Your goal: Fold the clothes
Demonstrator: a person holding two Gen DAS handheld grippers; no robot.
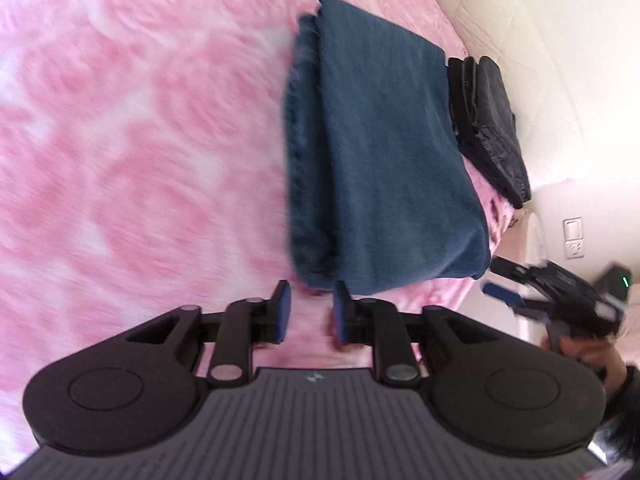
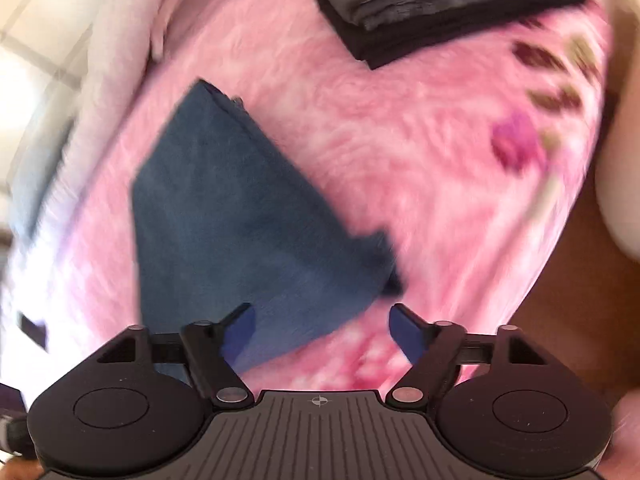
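A folded blue garment (image 1: pixel 384 160) lies on the pink fluffy blanket (image 1: pixel 140 140), with a folded black garment (image 1: pixel 488 120) just beyond it near the bed's edge. My left gripper (image 1: pixel 311 304) hovers just short of the blue garment's near end, its jaws a narrow gap apart with only blanket showing between them. In the right wrist view the blue garment (image 2: pixel 240 216) sits ahead and to the left, the black garment (image 2: pixel 432 8) at the top. My right gripper (image 2: pixel 322 322) stands wide open and holds nothing. It also shows at the left wrist view's right edge (image 1: pixel 502 282), off the bed, in a hand.
A white padded headboard or wall (image 1: pixel 520 40) runs along the bed's far side, with wall sockets (image 1: pixel 574 240) below it. The blanket bears a flower print (image 2: pixel 520 144) at the right. Wide pink blanket stretches left of the blue garment.
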